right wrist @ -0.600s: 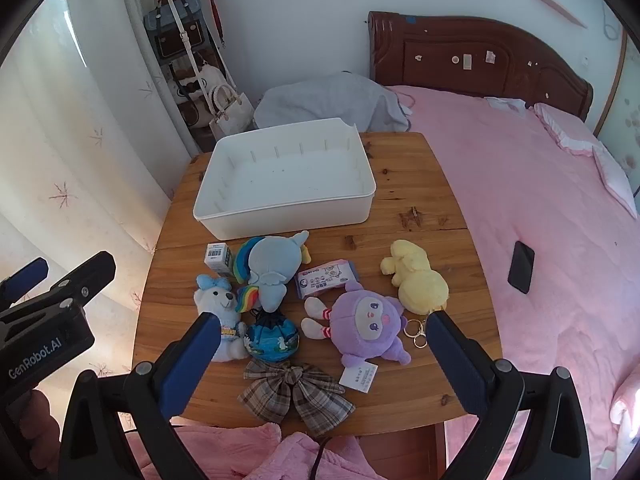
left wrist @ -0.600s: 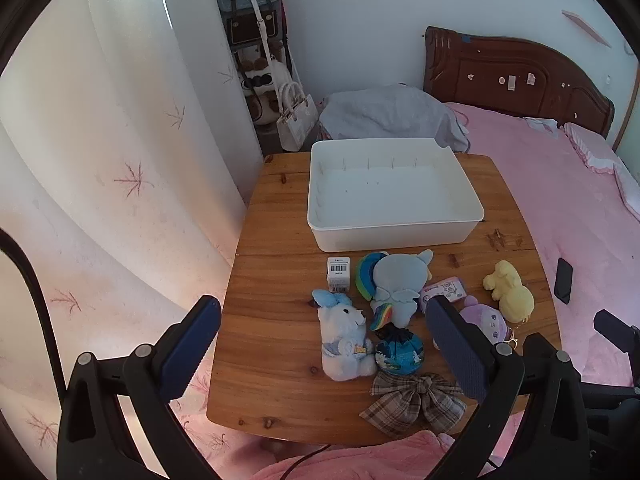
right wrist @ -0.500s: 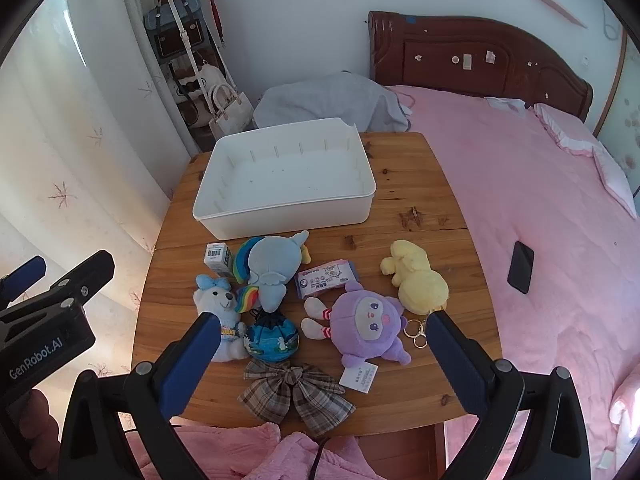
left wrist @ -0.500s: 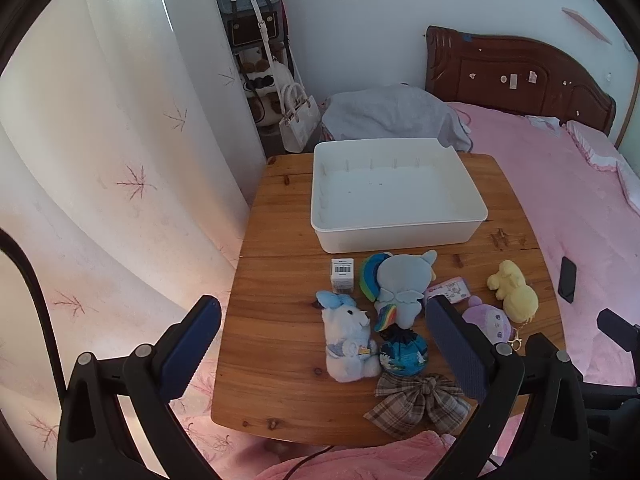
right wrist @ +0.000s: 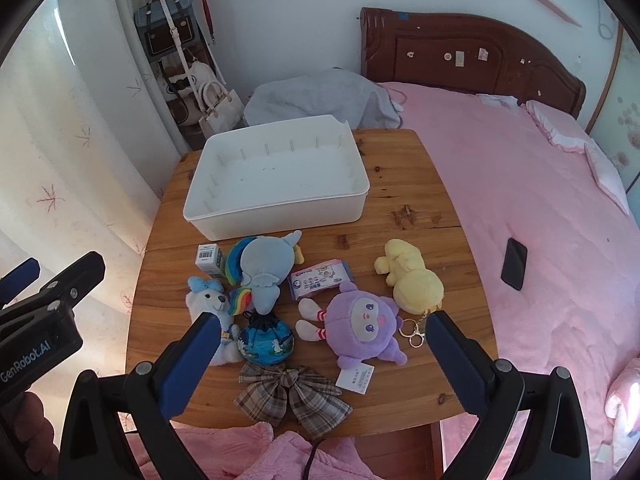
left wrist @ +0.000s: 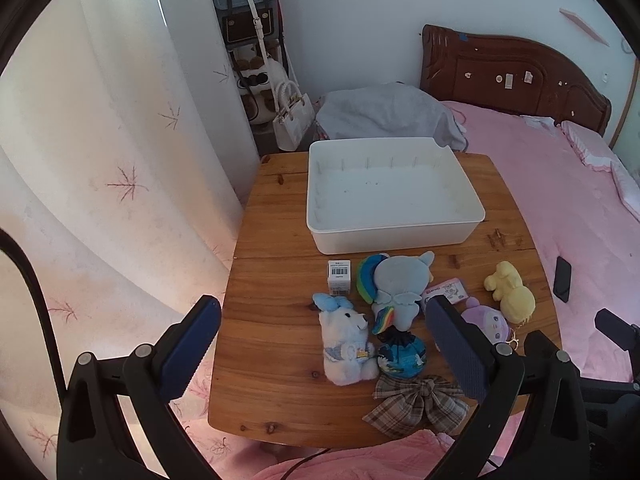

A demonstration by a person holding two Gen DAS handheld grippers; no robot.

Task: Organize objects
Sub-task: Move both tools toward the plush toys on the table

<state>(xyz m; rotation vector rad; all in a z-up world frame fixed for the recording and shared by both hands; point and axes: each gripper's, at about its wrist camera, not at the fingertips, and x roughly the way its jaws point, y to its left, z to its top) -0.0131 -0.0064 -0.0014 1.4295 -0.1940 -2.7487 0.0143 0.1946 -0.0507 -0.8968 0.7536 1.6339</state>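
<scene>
An empty white bin (left wrist: 392, 192) (right wrist: 280, 176) stands at the back of a wooden table (left wrist: 272, 344). In front of it lie a small white box (left wrist: 339, 277), a blue rainbow pony (right wrist: 264, 268), a white bear (left wrist: 346, 344), a dark blue pouch (right wrist: 266, 342), a plaid bow (right wrist: 292, 398), a pink packet (right wrist: 322, 279), a purple plush (right wrist: 360, 328) and a yellow plush (right wrist: 412, 276). My left gripper (left wrist: 322, 346) is open and empty, above the table's near left. My right gripper (right wrist: 320, 360) is open and empty, above the near edge.
A pink bed (right wrist: 540, 220) with a dark wooden headboard (right wrist: 460, 52) flanks the table's right; a black phone (right wrist: 514, 263) lies on it. A grey bundle (left wrist: 388, 110) sits behind the bin. Handbags (left wrist: 290, 120) hang at the back left by white curtains (left wrist: 100, 160).
The left gripper has drawn slightly back and left, so the table sits a bit more to the right in its view. The right gripper has barely moved. Both stay open.
</scene>
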